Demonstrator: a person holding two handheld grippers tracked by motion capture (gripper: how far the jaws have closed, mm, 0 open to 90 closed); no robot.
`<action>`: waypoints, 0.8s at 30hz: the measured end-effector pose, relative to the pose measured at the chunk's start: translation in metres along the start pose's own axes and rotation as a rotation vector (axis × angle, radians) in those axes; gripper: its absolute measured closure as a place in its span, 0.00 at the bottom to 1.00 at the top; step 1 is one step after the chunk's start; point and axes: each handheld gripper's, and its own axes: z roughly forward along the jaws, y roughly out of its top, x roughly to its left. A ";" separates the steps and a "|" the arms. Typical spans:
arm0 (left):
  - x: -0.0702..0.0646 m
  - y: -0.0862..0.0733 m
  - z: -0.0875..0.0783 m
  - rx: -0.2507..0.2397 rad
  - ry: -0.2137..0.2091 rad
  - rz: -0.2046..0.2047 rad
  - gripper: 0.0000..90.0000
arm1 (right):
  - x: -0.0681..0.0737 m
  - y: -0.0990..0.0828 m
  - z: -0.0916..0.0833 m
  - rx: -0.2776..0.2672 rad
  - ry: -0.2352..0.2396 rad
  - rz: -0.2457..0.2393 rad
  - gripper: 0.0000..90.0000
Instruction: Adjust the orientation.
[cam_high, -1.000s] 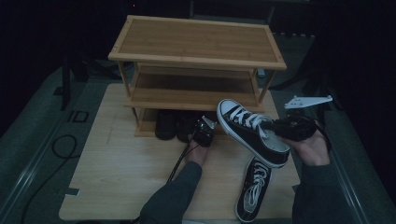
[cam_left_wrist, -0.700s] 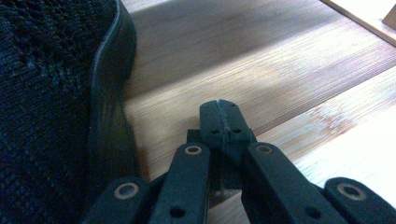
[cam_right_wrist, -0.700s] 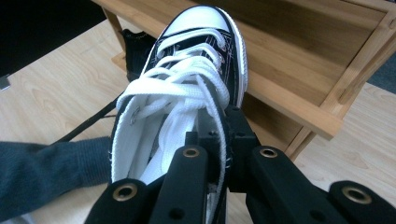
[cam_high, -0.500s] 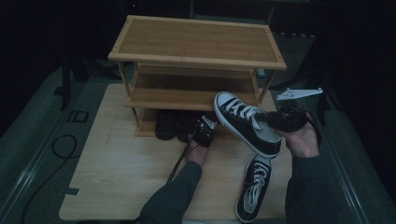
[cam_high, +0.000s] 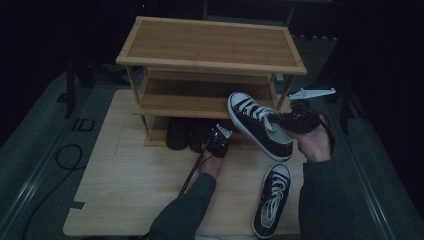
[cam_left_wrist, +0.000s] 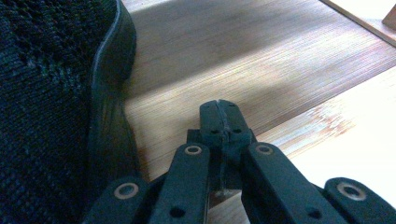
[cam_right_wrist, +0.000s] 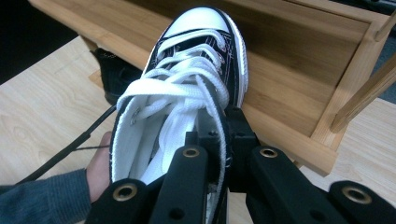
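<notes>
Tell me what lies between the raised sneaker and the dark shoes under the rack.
In the high view, the left tongs sit between the raised sneaker and the dark shoes, beside the shoes.

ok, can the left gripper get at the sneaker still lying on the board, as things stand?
Probably yes. The left gripper is shut on nothing, low by the rack's bottom shelf, and bare board lies between it and the sneaker on the board. The right gripper carries the other sneaker above that path.
</notes>
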 end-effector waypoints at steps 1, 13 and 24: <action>0.000 0.000 0.000 -0.001 -0.002 0.001 1.00 | -0.001 0.002 0.002 -0.002 -0.004 0.007 0.98; 0.000 0.000 0.000 0.001 -0.008 0.003 1.00 | -0.004 0.011 0.018 -0.020 -0.026 0.037 0.98; 0.001 0.000 0.000 -0.001 -0.013 -0.002 1.00 | -0.001 0.021 0.031 -0.034 -0.024 0.048 0.98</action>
